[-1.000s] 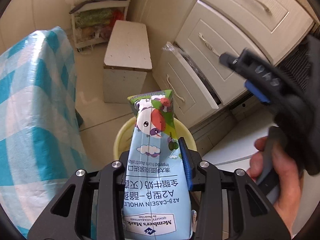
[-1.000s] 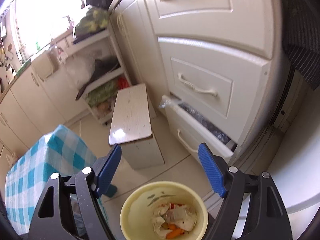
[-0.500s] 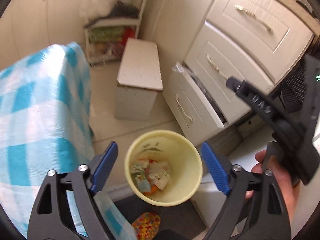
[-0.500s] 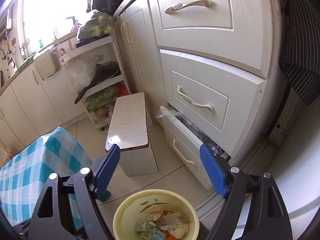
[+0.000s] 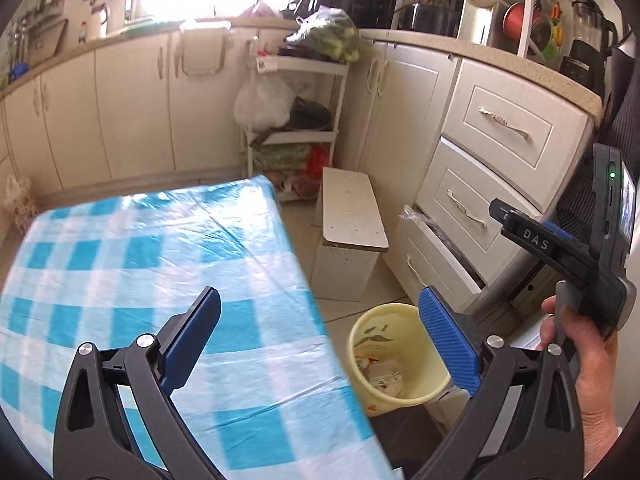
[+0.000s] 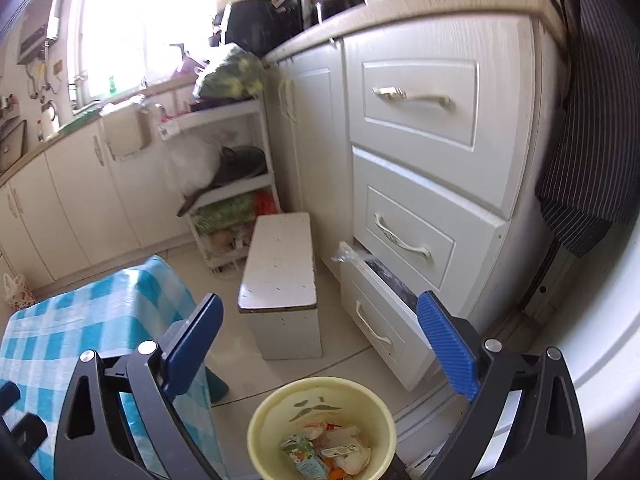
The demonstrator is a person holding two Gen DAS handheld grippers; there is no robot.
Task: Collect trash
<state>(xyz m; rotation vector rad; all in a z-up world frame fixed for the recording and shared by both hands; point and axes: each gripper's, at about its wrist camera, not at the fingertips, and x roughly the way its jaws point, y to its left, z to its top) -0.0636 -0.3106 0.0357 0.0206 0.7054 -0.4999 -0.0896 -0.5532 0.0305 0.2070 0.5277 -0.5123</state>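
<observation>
Left gripper (image 5: 320,344) and right gripper (image 6: 318,344): jaws opening, nothing between them.
Milk carton (image 6: 302,454) lies among scraps in the yellow bin (image 6: 260,420), below and just ahead of the right gripper; bin sits lower right of the left gripper.

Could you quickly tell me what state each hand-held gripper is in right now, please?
Left hand-held gripper: opening, nothing between its jaws.
Right hand-held gripper: opening, nothing held.

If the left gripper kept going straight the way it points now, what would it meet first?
Probably the checked tablecloth: the left gripper, jaws opening and empty, points down over its right edge. The yellow bin sits lower, just right of that line. Depth is unclear.
</observation>
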